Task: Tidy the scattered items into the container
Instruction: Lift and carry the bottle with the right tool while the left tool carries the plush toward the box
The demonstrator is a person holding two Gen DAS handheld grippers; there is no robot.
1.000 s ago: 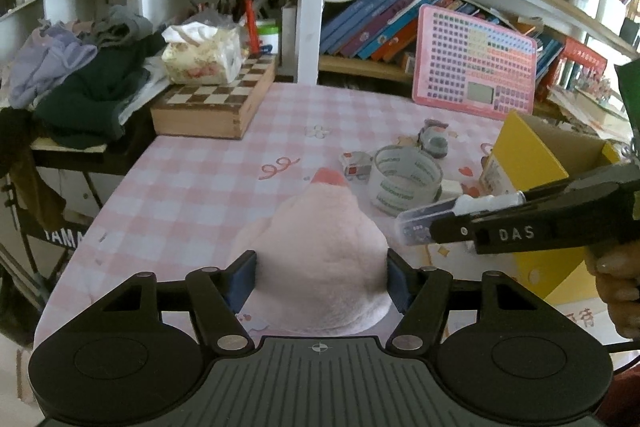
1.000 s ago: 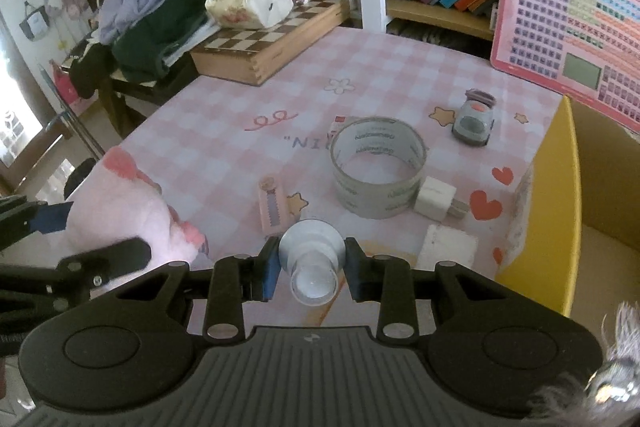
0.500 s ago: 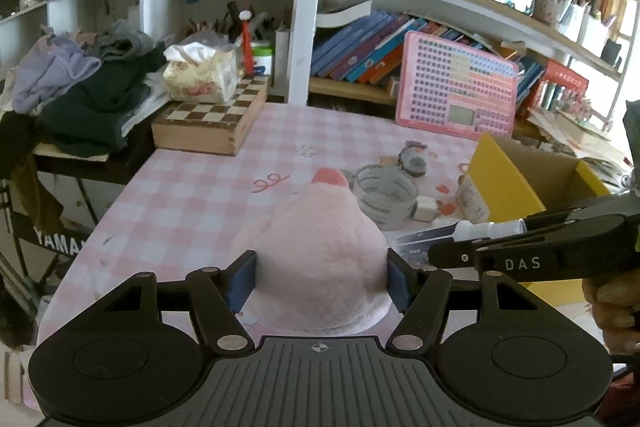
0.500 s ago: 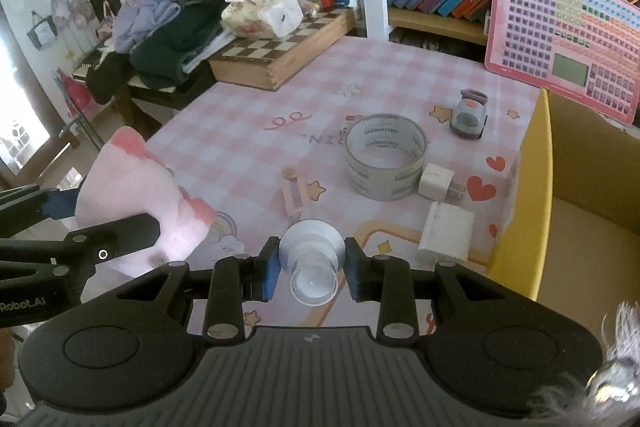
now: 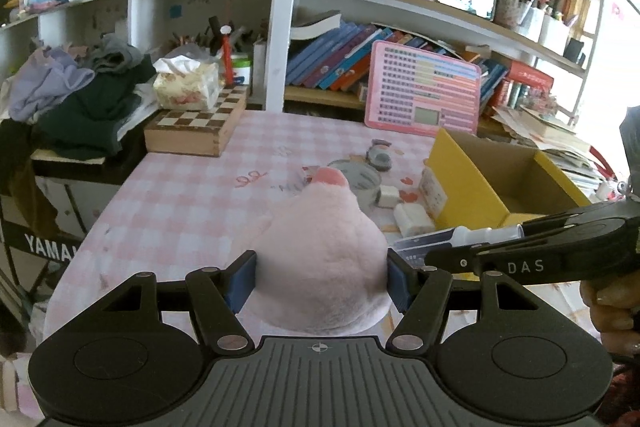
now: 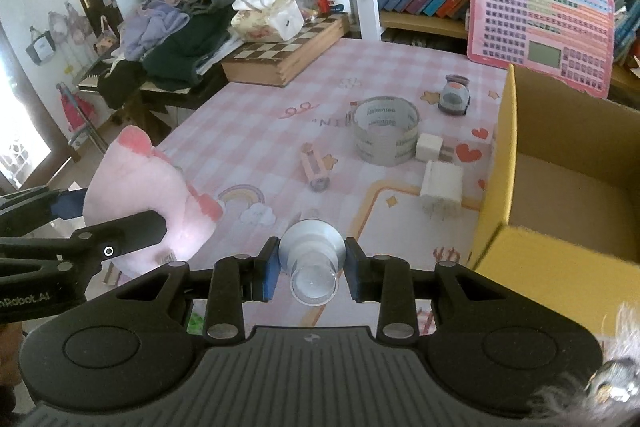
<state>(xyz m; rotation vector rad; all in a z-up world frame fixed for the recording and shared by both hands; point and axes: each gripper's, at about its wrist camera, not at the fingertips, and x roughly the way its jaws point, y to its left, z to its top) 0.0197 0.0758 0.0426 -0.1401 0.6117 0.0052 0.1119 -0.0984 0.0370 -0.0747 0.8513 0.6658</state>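
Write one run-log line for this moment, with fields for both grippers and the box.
left gripper: shut on plush toy | right gripper: shut on small bottle | yellow box: nothing visible inside | tape roll: on table

White letters "DAS" stand on the side of the right gripper (image 5: pixel 416 257) at the right of the left wrist view. "YAMA", cut off, reads in white on a dark frame (image 5: pixel 48 247) below the table's left edge. In the right wrist view "nRobot.AI" marks the left gripper (image 6: pixel 116 217), and "66" is printed reversed on the pink tablecloth (image 6: pixel 298 111).
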